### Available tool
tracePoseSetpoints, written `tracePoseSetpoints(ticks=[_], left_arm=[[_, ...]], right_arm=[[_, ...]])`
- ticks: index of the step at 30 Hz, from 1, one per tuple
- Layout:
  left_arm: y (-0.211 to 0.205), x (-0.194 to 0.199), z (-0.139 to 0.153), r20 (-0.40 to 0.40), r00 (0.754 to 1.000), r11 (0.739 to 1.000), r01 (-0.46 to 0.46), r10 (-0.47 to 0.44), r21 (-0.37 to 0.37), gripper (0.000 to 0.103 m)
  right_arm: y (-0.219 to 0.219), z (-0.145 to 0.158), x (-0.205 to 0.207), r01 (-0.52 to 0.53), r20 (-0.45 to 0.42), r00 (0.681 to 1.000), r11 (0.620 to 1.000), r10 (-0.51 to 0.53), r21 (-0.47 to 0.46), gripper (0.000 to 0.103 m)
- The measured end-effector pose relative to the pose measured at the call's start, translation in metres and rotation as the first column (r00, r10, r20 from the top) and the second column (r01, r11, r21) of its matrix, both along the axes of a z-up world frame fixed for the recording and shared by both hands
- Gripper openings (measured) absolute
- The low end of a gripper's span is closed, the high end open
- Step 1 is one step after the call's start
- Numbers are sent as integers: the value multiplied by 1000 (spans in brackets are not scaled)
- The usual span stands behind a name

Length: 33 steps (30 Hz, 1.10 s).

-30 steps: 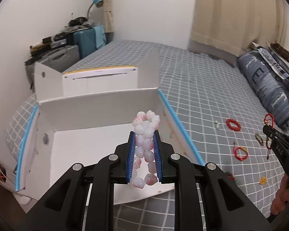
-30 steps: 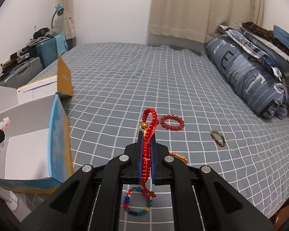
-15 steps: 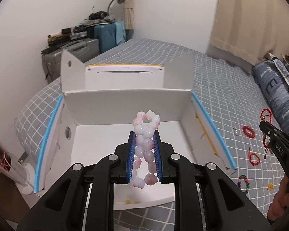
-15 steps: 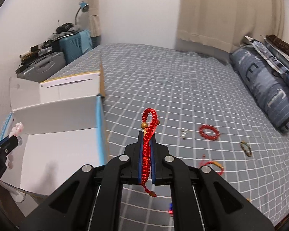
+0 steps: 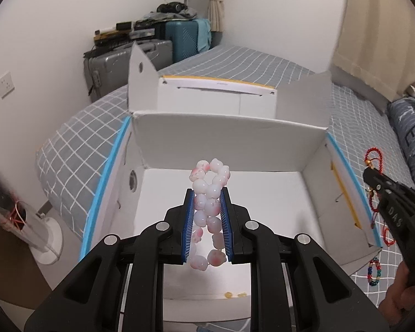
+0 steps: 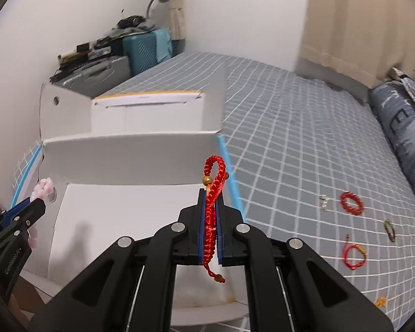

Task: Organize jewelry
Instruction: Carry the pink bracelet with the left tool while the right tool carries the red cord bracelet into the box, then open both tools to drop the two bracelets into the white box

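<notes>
Left wrist view: both claws carry bracelets over the open box.
Left claw [image 5: 207, 202] is clamped on a pink bead bracelet [image 5: 209, 191] above the white box [image 5: 262, 199]; right claw [image 6: 210, 210] is clamped on a red cord bracelet [image 6: 213, 191] beside the box's blue edge, more jewelry lying on the bed [image 6: 304, 144].

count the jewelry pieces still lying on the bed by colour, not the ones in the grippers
Red: 2, a bead bracelet and a cord bracelet
Silver: 1, a small piece
Olive-brown: 1, a bracelet
Yellow: 1, a small piece
Multicolour: 1, a bead bracelet
Total: 6
</notes>
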<state>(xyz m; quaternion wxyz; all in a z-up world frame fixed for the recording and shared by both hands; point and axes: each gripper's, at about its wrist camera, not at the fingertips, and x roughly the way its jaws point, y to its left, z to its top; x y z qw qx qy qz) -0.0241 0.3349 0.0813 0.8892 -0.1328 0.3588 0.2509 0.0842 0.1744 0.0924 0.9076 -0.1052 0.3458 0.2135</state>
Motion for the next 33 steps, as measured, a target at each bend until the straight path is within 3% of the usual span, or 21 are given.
tracePoseSetpoints(ticks=[15,27,29,30,32,33], left_arm=[[30,7,-34,-88,995,999,-43,41,-23,18],[28,15,-41,-122,992,999,-23,18,-34,22],[28,15,-40,-121,992,999,-27,23,-30,24],[29,14,-40,-123,992,999,-32,28,-28,29],[29,11,-35,-105,993,999,-46,44,-16,41],[29,9,-32,-97,994,999,-52,51,-6,48]], right_arm=[[46,-47,15,-95,-146,985,995,88,-41,5],[49,-54,11,-123,-171,979,991,114,-42,9],[48,-52,9,-128,-163,979,991,120,-38,21],[47,-51,8,-129,-160,980,991,122,-33,37],[46,-46,4,-131,-132,983,991,127,-21,57],[46,-44,3,-133,-120,984,991,130,-18,62]])
